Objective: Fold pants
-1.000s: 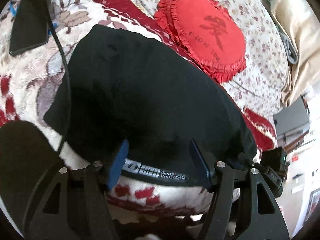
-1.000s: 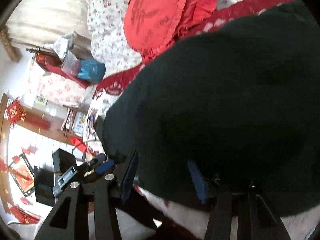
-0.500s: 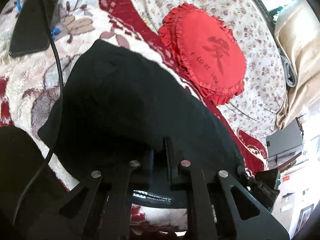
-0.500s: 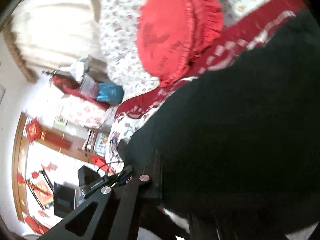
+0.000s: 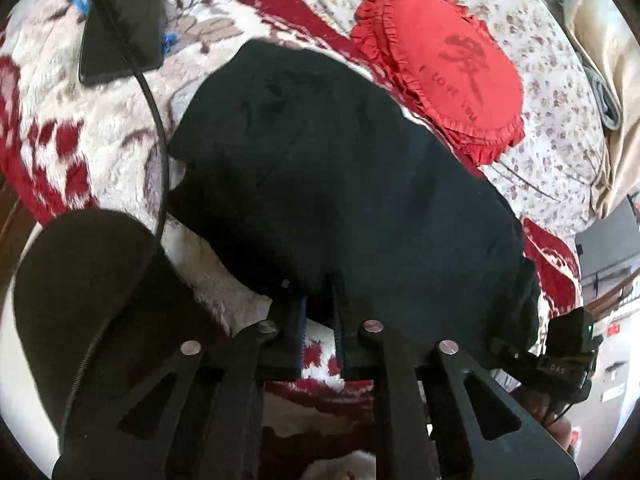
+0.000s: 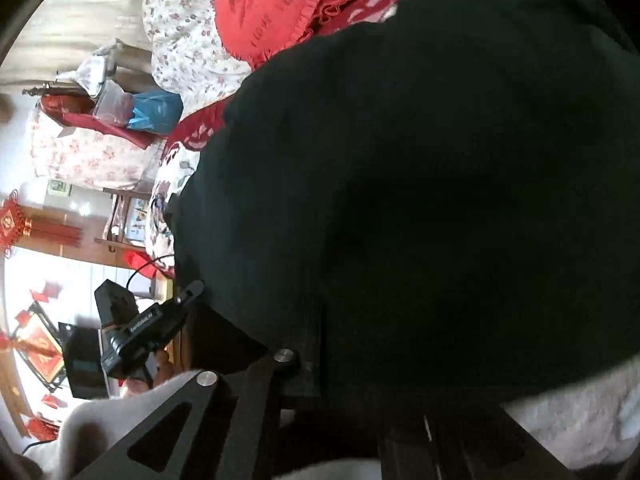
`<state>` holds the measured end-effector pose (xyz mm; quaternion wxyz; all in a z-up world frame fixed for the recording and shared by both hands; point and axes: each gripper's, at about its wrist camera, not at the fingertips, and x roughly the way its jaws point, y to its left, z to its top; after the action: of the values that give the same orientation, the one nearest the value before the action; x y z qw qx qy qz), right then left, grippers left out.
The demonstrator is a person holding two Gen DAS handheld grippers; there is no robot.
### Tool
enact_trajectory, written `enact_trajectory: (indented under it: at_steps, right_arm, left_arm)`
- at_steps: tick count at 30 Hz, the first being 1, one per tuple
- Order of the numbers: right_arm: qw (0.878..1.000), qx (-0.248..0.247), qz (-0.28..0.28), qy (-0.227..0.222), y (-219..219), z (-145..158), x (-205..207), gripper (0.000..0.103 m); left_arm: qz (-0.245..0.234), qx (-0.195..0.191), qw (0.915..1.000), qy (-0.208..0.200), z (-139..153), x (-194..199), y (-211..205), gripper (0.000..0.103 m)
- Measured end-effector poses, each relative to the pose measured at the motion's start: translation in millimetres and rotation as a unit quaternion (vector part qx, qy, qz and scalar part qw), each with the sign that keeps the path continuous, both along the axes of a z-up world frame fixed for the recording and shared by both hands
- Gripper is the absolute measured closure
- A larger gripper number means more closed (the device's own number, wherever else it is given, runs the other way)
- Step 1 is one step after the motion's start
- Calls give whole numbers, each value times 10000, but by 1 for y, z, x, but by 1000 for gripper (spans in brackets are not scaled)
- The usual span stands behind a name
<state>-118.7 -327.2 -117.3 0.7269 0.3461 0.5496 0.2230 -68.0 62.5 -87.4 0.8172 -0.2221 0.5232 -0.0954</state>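
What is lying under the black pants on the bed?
The black pants lie on a plush red-and-white floral blanket, which shows around their edges. The left gripper pinches their near hem. Whatever lies directly beneath the fabric's middle is covered and cannot be seen.

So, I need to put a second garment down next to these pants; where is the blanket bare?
Bare blanket shows left of the black pants, between them, the dark phone and the cable. The right is crowded: the red cushion nearly touches the pants. The near edge holds both grippers.
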Motion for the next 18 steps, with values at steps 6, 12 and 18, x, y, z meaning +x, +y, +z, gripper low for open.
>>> enact_trajectory:
  at_steps: [6, 12, 18]
  right_arm:
    - [9949, -181, 831, -543, 5, 56, -4, 76]
    - [9772, -1018, 667, -1737, 24, 108, 66, 57]
    - [9553, -1981, 1483, -1619, 71, 82, 163, 57]
  left_arm:
    - [115, 584, 9982, -105, 23, -13, 25, 79]
    - [383, 970, 9931, -538, 45, -8, 46, 76]
    - [101, 888, 9933, -737, 44, 26, 22, 64]
